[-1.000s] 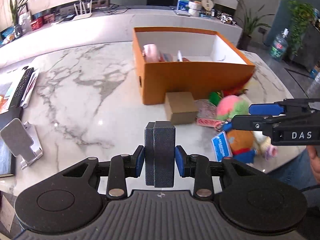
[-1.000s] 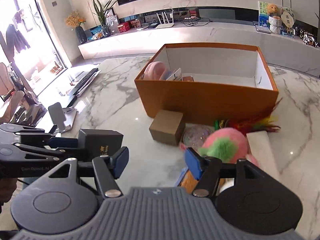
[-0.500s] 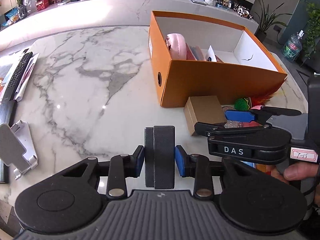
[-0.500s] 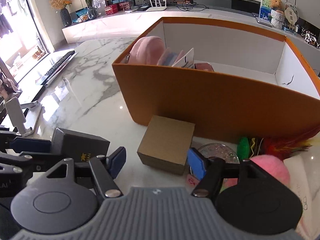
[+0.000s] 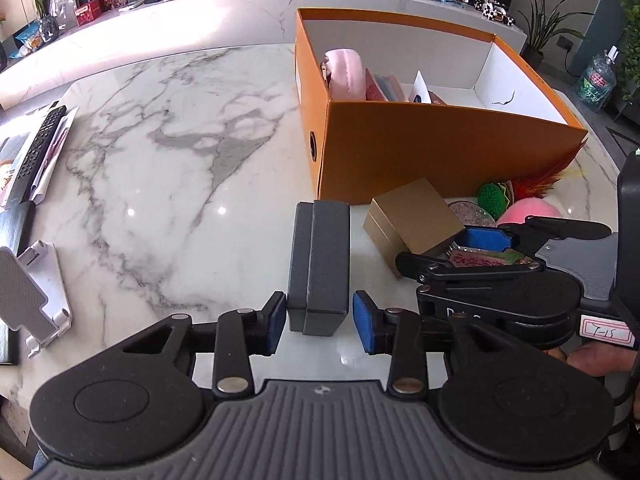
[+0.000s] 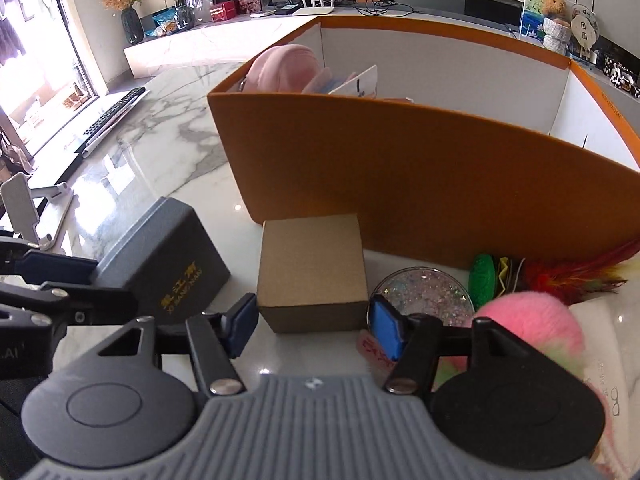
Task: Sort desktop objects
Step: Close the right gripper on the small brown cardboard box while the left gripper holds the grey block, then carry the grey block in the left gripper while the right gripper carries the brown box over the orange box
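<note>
Both claws gape: left claw (image 5: 320,320) around dark box (image 5: 319,268), right claw (image 6: 312,316) around brown box (image 6: 314,272).

Both grippers (image 5: 320,318) (image 6: 314,320) are showing black linkages, blue pads (image 5: 363,322), silver screws, ribbed grey housings; white handwritten label (image 5: 606,327).

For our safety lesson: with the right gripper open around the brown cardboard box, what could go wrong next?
1. The right gripper straddles the brown box with its right finger near the glitter disc; closing might drag it.
2. The dark grey box looks barely gripped by the left gripper and could topple.
</note>
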